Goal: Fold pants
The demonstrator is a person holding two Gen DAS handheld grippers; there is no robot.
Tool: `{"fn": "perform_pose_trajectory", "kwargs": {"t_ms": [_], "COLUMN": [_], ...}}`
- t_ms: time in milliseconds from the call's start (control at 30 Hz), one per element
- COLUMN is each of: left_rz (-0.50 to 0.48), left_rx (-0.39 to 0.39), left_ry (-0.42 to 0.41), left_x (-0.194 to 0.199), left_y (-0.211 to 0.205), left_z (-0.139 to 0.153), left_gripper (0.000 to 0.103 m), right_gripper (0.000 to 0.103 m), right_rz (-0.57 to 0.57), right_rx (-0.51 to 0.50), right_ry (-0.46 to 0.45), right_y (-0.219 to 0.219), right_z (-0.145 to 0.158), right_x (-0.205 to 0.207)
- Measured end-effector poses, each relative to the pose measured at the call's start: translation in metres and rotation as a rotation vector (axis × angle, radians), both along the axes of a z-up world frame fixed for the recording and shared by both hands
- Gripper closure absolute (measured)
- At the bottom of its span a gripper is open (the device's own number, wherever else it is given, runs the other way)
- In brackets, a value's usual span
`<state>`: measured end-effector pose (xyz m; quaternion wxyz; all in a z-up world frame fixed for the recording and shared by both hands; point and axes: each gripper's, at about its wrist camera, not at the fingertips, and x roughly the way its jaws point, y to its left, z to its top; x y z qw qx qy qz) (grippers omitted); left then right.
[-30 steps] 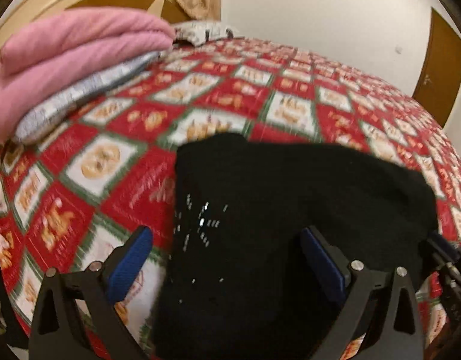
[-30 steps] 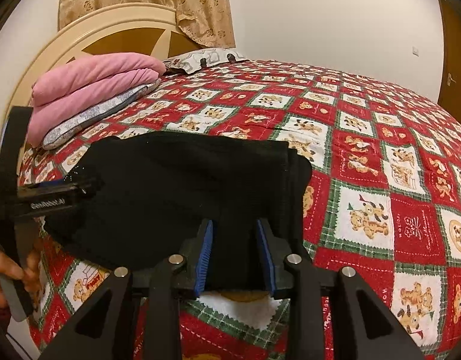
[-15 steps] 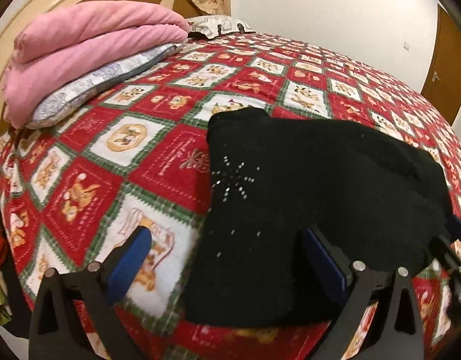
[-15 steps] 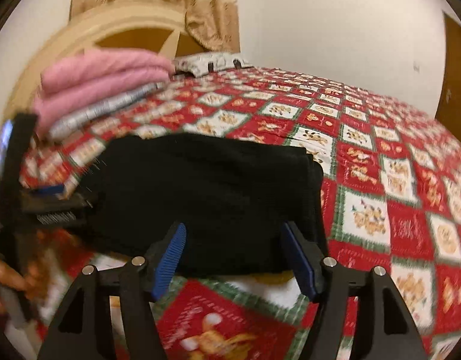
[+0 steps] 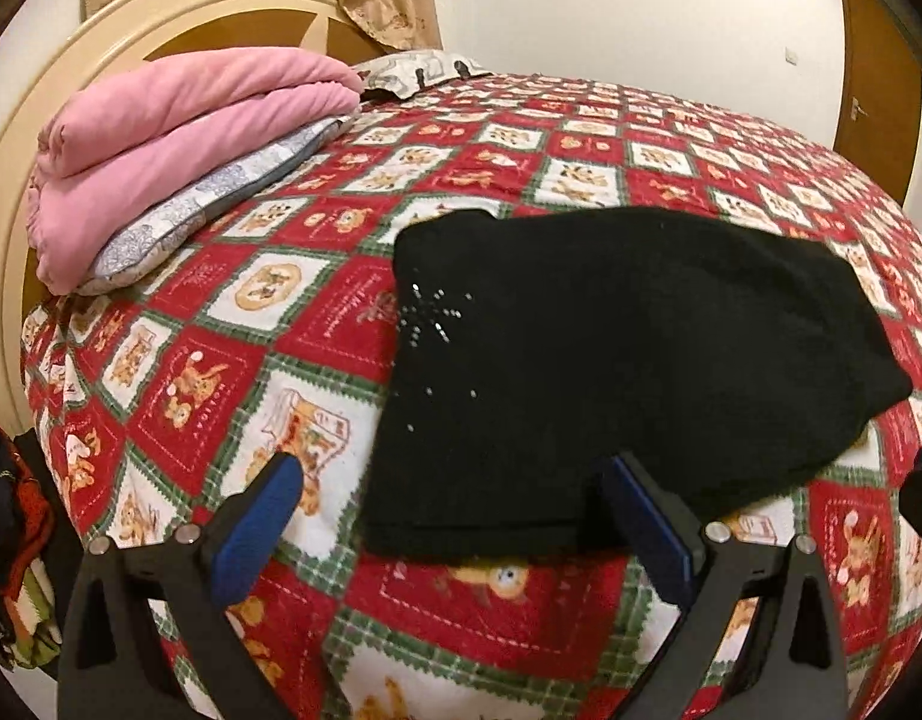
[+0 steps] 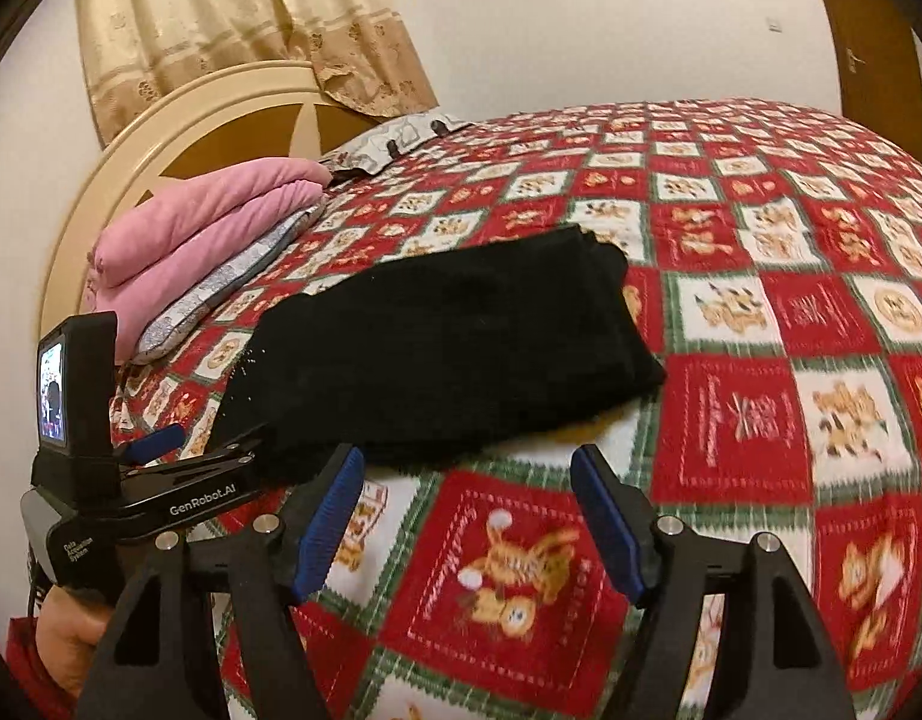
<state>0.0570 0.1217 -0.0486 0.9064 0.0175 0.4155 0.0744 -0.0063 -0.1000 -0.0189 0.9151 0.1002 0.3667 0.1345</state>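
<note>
The black pants (image 5: 611, 360) lie folded into a compact rectangle on the red, green and white patterned bedspread (image 5: 269, 312), with small shiny studs on the left part. They also show in the right wrist view (image 6: 443, 348). My left gripper (image 5: 455, 534) is open and empty, just in front of the pants' near edge. My right gripper (image 6: 467, 528) is open and empty, pulled back a little from the near edge. The left gripper (image 6: 155, 450) shows in the right wrist view at the pants' left corner.
A folded pink blanket (image 5: 179, 138) lies on a grey patterned pillow (image 5: 221, 204) at the cream headboard (image 5: 17, 138), back left. A wooden door (image 5: 875, 66) stands at the far right. Clothes (image 5: 11, 546) hang off the bed's left edge.
My right gripper opened, let go of the pants' near edge and drew back. My left gripper stayed open and drew back and up from over the pants.
</note>
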Motion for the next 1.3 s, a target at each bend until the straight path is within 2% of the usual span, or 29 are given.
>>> {"fn": "perform_pose_trajectory", "kwargs": {"t_ms": [200,367,567,700,833,900,1000,1100,1167,1300], "left_rz": [0.000,-0.006,-0.015,-0.023,-0.018,-0.026,-0.023,-0.019,-0.021,-0.030], "left_rx": [0.013,0.027,0.016,0.027,0.022,0.020,0.046,0.080,0.072,0.042], "left_ry": [0.019,-0.037,-0.099,-0.136,-0.157,-0.180,-0.204,-0.253,-0.281,-0.314], "left_x": [-0.007,-0.034,-0.069,-0.096,-0.119,-0.132,-0.148,-0.163,-0.172,-0.183], "left_y": [-0.005,-0.011,-0.018,-0.025,-0.027,-0.027,-0.029,-0.030,-0.028,-0.027], "left_z": [0.005,0.019,0.036,0.051,0.063,0.071,0.082,0.094,0.100,0.108], "left_gripper": [0.000,0.000,0.000,0.000,0.000,0.000,0.000,0.000,0.000,0.000], "right_gripper": [0.030,0.030,0.029,0.028,0.028,0.028,0.027,0.018,0.013,0.013], "right_rz": [-0.069,-0.079,-0.107,-0.139,-0.153,-0.157,-0.181,-0.202,-0.220,-0.219], "right_rx": [-0.037,-0.022,-0.002,-0.039,-0.014,-0.025,-0.022,-0.016,-0.006,-0.014], "right_ry": [-0.007,-0.064,-0.064,-0.053,-0.051,-0.085,-0.204,-0.330,-0.391,-0.438], "right_y": [0.000,-0.003,-0.008,-0.009,-0.012,-0.011,-0.013,-0.012,-0.013,-0.008], "right_z": [0.009,0.031,0.044,0.048,0.054,0.063,0.087,0.111,0.121,0.131], "right_x": [-0.003,-0.020,-0.053,-0.076,-0.100,-0.113,-0.141,-0.167,-0.179,-0.189]}}
